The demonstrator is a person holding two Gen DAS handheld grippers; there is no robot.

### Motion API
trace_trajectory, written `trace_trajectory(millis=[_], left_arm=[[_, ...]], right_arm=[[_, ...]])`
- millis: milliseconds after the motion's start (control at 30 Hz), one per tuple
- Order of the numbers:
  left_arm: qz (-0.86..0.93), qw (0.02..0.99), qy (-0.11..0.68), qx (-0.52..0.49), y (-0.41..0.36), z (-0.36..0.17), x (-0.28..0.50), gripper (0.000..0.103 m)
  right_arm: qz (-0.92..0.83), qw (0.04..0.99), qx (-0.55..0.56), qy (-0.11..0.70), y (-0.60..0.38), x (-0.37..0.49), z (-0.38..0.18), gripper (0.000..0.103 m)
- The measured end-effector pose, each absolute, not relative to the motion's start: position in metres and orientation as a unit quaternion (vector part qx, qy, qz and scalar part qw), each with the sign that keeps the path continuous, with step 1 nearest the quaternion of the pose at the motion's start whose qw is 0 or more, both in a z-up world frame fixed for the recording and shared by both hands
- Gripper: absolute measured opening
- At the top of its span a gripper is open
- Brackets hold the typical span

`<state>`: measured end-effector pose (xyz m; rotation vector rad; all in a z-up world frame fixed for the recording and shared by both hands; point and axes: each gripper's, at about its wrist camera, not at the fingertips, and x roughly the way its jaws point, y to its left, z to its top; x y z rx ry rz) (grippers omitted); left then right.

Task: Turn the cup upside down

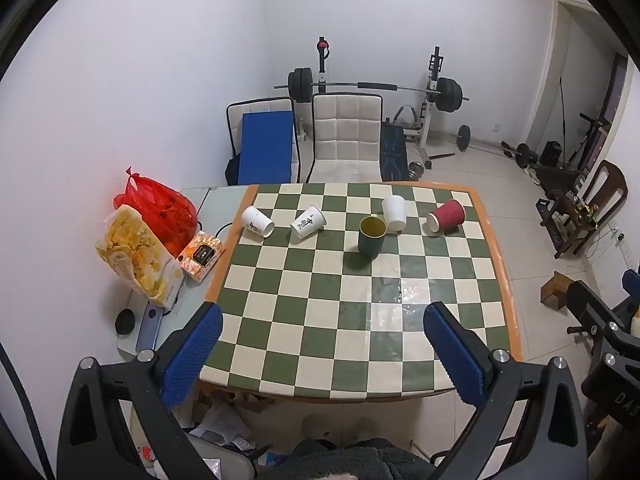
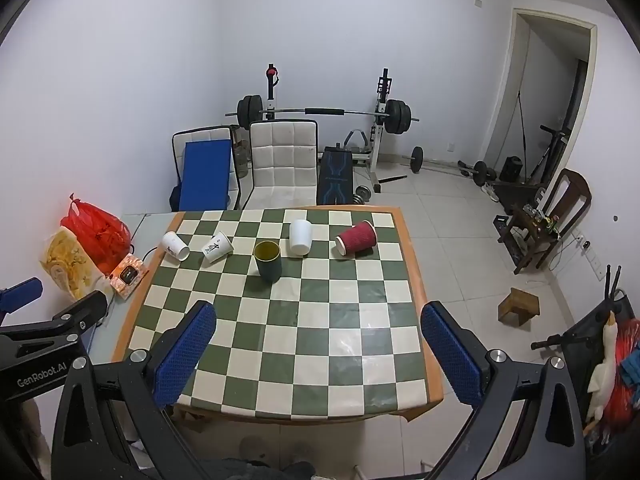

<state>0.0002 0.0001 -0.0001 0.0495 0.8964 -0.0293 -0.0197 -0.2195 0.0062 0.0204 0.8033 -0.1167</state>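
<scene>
A dark green cup (image 1: pixel 371 237) with a yellow inside stands upright, mouth up, on the checkered table (image 1: pixel 312 320); it also shows in the right wrist view (image 2: pixel 268 260). A white cup (image 1: pixel 394 213) (image 2: pixel 300 237) stands mouth down behind it. A red ribbed cup (image 1: pixel 446 216) (image 2: pixel 356 238) lies on its side at the right. Two printed white paper cups (image 1: pixel 257 221) (image 1: pixel 308 222) lie on their sides at the left. My left gripper (image 1: pixel 322 314) and right gripper (image 2: pixel 318 312) are open and empty, above the table's near edge.
Snack bags, a red plastic bag (image 1: pixel 160 208) and a small box (image 1: pixel 200 254) sit on a side surface left of the table. White chairs (image 1: pixel 346 136) and a barbell rack stand behind. A wooden chair (image 2: pixel 548 216) and a small stool (image 2: pixel 518 306) are at the right.
</scene>
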Motion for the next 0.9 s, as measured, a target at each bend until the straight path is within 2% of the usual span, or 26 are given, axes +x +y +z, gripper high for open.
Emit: trace_trajectory(millis=[900], left_arm=[[-0.017,0.905,0.425,0.019,-0.011,0.016,-0.003,0.103]], right_arm=[[-0.057,0.919,0.012,0.389,-0.220,-0.008,0.019,0.103]])
